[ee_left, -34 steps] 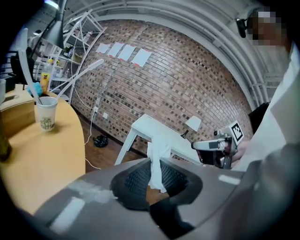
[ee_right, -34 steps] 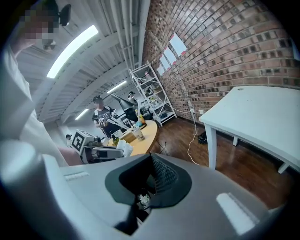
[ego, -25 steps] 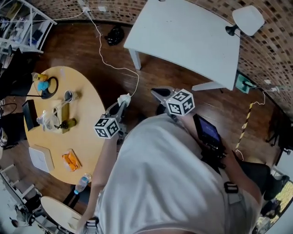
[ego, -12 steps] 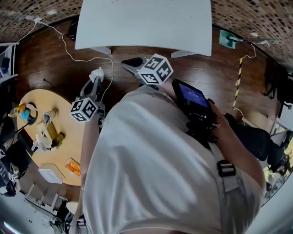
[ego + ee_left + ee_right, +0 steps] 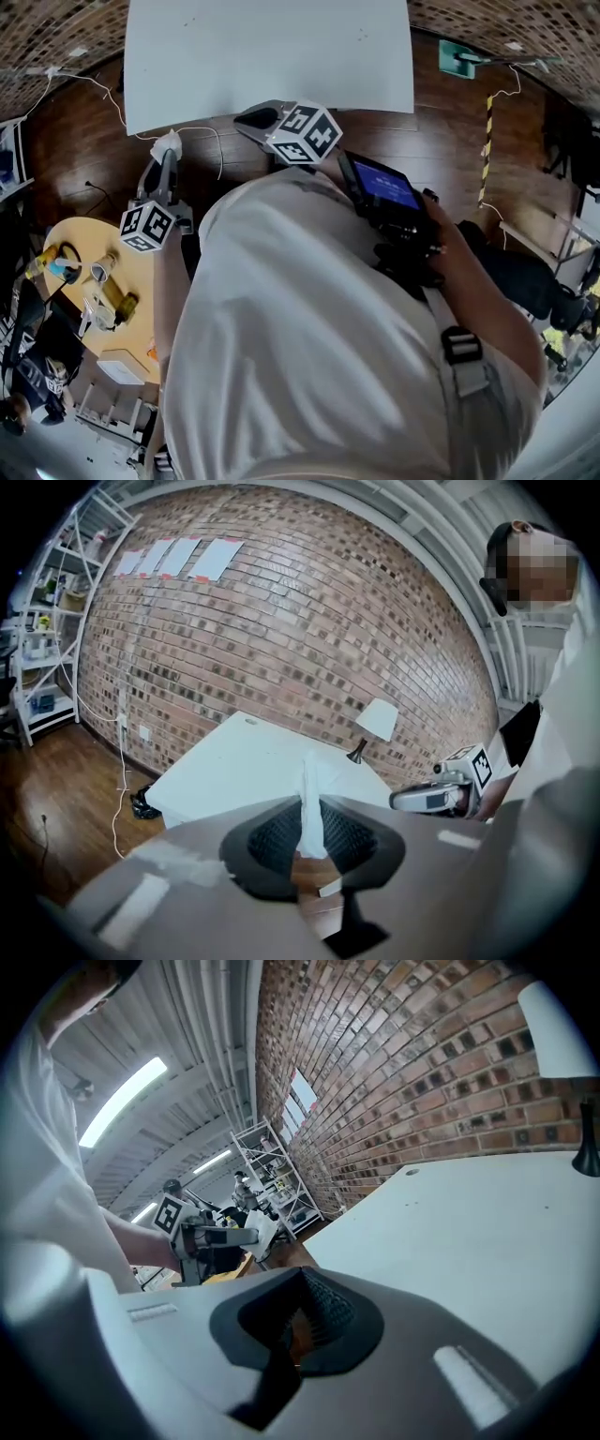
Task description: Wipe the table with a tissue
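Brick wall (image 5: pixel 281 621) is backing white bench (image 5: pixel 272 47); left gripper (image 5: pixel 165 161) fingers are pinching tissue (image 5: pixel 310 799) upright, hanging in air short of bench; right gripper (image 5: pixel 255 119) fingers are pressing together, holding nothing.

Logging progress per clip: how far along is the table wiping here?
Done: the tissue is clamped in the left tool. In hand: it is held in the air short of the white table, not touching it; the right tool is shut and empty. Left: setting the tissue on the table and all the wiping.
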Tool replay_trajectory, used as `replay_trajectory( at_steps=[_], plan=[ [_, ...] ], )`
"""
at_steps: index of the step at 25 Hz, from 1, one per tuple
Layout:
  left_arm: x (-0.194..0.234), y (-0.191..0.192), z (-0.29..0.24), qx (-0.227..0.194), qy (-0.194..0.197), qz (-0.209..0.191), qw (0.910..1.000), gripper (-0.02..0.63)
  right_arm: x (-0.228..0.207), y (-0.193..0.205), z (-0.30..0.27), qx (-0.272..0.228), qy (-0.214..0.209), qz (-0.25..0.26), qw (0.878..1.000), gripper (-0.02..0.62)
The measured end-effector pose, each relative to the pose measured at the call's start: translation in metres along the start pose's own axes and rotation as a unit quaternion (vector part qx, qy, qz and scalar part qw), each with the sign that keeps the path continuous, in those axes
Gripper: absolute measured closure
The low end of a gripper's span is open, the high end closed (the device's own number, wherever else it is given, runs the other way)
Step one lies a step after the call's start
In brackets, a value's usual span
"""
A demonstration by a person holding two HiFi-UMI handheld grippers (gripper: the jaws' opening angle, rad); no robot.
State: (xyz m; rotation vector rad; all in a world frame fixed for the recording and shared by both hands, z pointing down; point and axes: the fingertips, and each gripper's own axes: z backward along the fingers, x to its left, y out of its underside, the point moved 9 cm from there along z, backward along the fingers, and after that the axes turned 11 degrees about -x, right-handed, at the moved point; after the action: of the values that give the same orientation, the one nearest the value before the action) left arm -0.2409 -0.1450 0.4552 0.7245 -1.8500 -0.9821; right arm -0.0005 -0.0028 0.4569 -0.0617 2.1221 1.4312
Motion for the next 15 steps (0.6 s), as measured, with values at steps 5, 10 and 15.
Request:
replay_trajectory(
  at_steps=[5,10,15],
  plan=[
    [0.002,-0.014,-0.013,0.006,-0.009,-0.012,0.9999,0.546,-0.021,-0.007,0.010,-0.022,0.020,-0.015,0.999,0.588],
    [0.010,-0.021,-0.037,0.028,0.002,-0.026,0.9993,0.546,-0.043,-0.013,0.009,-0.037,0.051,-0.032,0.998,0.588],
    [0.033,-0.033,-0.070,0.039,0.015,-0.029,0.9987,0.546,-0.055,-0.024,0.002,-0.044,0.079,-0.039,0.995,0.588]
  ],
)
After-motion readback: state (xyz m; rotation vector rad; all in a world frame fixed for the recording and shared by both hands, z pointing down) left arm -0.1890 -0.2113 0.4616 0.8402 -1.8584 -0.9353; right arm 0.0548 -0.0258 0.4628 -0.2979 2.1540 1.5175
